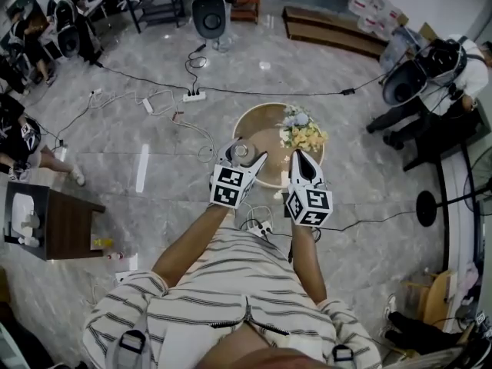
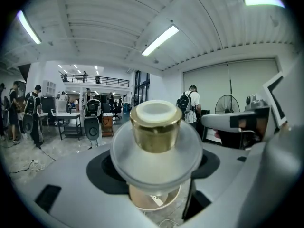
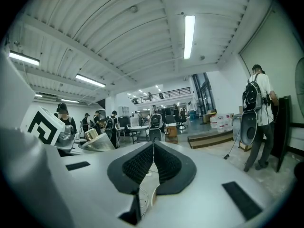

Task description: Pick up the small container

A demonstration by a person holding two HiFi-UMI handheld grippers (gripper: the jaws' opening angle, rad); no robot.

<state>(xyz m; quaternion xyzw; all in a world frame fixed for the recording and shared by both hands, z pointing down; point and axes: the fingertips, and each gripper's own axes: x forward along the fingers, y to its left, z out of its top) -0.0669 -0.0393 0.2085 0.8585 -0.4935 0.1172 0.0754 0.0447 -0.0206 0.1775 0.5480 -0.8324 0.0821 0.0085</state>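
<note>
The small container (image 2: 156,148) is a clear round jar with a gold cap (image 2: 156,127). It sits upright between the jaws of my left gripper (image 2: 156,169), whose dark pads (image 2: 102,172) press on its sides. In the head view the left gripper (image 1: 242,154) holds the container (image 1: 241,151) above the near left rim of the round wooden table (image 1: 257,121). My right gripper (image 1: 300,158) hovers beside it over the table's near right edge. In the right gripper view the right gripper (image 3: 153,148) has its ribbed pads closed together with nothing between them.
A bunch of yellow and white flowers (image 1: 301,131) stands on the table's right half. Cables and a power strip (image 1: 194,96) lie on the marble floor. A brown side table (image 1: 61,221) is at the left, a speaker (image 1: 209,15) behind, and people stand around.
</note>
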